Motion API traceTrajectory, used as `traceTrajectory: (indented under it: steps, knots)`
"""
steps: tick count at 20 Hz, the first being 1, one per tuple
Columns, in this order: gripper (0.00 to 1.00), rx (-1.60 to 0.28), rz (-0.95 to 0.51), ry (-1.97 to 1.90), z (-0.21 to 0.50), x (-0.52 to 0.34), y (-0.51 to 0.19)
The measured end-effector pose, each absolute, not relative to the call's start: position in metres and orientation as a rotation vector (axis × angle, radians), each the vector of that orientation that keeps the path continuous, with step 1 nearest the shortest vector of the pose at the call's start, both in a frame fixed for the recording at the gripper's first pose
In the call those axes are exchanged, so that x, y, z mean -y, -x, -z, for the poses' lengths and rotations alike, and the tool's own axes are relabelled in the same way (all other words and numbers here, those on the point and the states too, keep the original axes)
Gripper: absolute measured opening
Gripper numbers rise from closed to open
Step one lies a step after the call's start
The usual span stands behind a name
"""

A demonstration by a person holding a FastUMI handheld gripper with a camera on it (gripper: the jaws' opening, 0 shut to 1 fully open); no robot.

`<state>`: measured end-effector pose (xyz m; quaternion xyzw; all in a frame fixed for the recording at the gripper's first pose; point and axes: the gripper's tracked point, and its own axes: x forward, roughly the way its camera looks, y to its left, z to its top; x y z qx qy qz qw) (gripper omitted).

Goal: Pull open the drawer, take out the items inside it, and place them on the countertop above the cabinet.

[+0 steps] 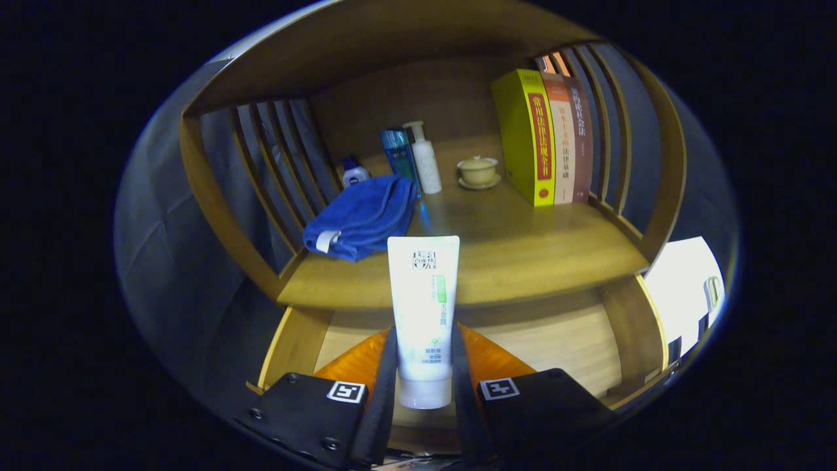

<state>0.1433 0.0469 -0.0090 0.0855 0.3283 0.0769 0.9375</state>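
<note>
While the tongs (pixel 424 383) clamp a white tube (pixel 424 307) upright between both fingers, cap end down, the tube's upper half rises in front of the wooden surface's (pixel 523 261) front edge. Beyond the tongs on that surface lie a folded blue towel (pixel 363 216), with a small blue-capped bottle (pixel 354 172), a blue box (pixel 399 154) and a white pump bottle (pixel 425 160) behind it. A lidded cup on a saucer (pixel 478 172) sits next to three upright books (pixel 546 134).
</note>
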Motion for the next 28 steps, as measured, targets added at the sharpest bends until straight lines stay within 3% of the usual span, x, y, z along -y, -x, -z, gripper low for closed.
traceTrajectory:
  steps: [10,28]
  knots:
    - [0.50,-0.649,-0.082,-0.139,0.020,-0.034,-0.241]
    - [0.54,-0.690,-0.017,-0.107,0.056,-0.028,-0.270]
